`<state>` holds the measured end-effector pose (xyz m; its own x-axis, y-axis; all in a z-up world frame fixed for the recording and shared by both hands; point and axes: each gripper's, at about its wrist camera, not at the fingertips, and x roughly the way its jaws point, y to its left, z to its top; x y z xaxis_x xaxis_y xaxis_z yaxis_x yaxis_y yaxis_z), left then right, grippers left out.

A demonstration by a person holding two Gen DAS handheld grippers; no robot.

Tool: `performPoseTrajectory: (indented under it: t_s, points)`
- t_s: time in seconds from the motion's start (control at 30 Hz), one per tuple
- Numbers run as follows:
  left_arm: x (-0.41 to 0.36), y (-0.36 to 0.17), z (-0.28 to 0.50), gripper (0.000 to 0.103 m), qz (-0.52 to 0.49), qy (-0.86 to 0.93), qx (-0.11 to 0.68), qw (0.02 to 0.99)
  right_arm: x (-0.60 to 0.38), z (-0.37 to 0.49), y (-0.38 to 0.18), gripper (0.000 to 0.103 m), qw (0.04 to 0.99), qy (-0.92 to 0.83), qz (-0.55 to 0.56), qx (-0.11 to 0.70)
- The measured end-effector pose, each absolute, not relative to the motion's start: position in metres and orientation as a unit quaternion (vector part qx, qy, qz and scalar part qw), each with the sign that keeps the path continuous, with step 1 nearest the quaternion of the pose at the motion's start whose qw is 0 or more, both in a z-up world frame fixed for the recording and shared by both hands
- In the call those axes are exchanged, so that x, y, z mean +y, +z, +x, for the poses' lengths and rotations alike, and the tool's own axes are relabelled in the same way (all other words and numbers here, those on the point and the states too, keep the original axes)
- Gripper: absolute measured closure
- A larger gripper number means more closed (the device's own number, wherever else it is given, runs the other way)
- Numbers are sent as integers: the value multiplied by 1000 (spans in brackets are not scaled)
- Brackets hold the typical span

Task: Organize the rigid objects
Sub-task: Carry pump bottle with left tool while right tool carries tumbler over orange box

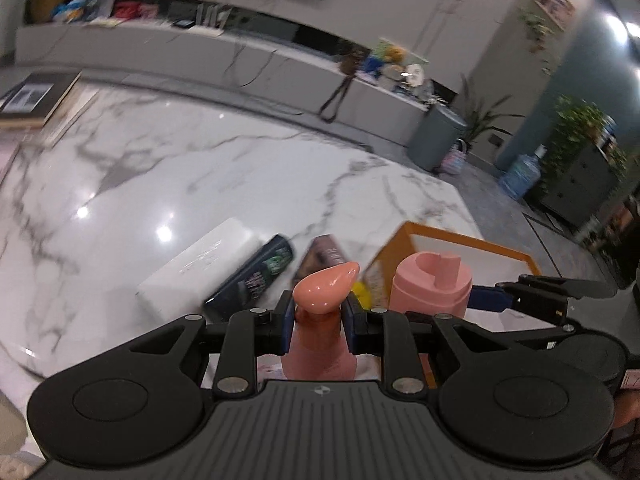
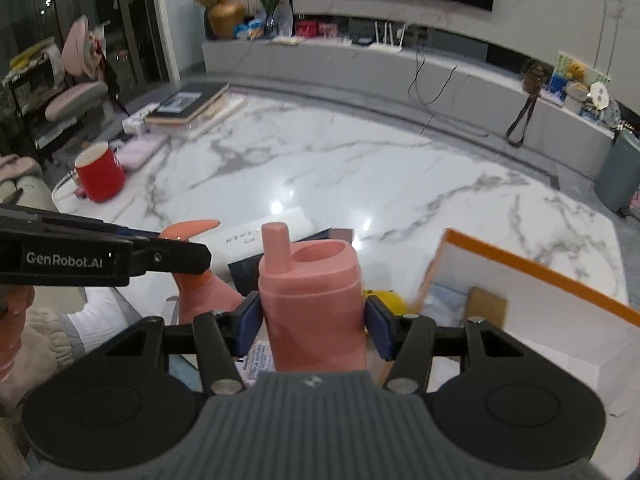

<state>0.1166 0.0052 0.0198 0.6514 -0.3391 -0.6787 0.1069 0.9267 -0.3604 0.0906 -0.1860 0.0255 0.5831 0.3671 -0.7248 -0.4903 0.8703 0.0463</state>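
My left gripper is shut on the neck of a peach pump bottle, which hangs above the marble table. Just to its right, the right gripper's blue pad shows against a pink bottle. In the right wrist view my right gripper is shut on that upright pink bottle, a blue pad pressed on each side. The left gripper's black fingers reach in from the left, with the pump head showing above them.
Below the grippers lie a white box, a dark box and a brownish box. An open orange-rimmed white box is at the right with a yellow item beside it. A red mug and stacked books stand far left.
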Motion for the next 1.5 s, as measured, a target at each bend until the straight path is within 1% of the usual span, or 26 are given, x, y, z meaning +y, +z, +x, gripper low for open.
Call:
performPoseTrajectory:
  t_s: [0.27, 0.43, 0.53, 0.7, 0.87, 1.23, 1.5]
  points:
    - [-46, 80, 132, 75, -74, -203, 383, 898, -251, 78, 44, 48, 906, 208, -62, 363]
    - [-100, 108, 148, 75, -10, -257, 374, 891, -294, 82, 36, 48, 911, 174, -26, 373]
    - [-136, 111, 154, 75, 34, -292, 363, 884, -312, 87, 27, 48, 909, 163, -9, 383]
    - [-193, 88, 168, 75, 91, -320, 379, 863, -339, 91, 10, 47, 907, 144, 13, 397]
    - [-215, 50, 184, 75, 106, -329, 408, 845, -357, 98, -10, 47, 898, 133, 26, 418]
    - [-210, -11, 201, 75, 148, -333, 458, 811, -368, 129, -47, 47, 871, 133, 43, 472]
    - [-202, -33, 208, 75, 181, -334, 465, 800, -357, 149, -58, 47, 858, 148, 36, 491]
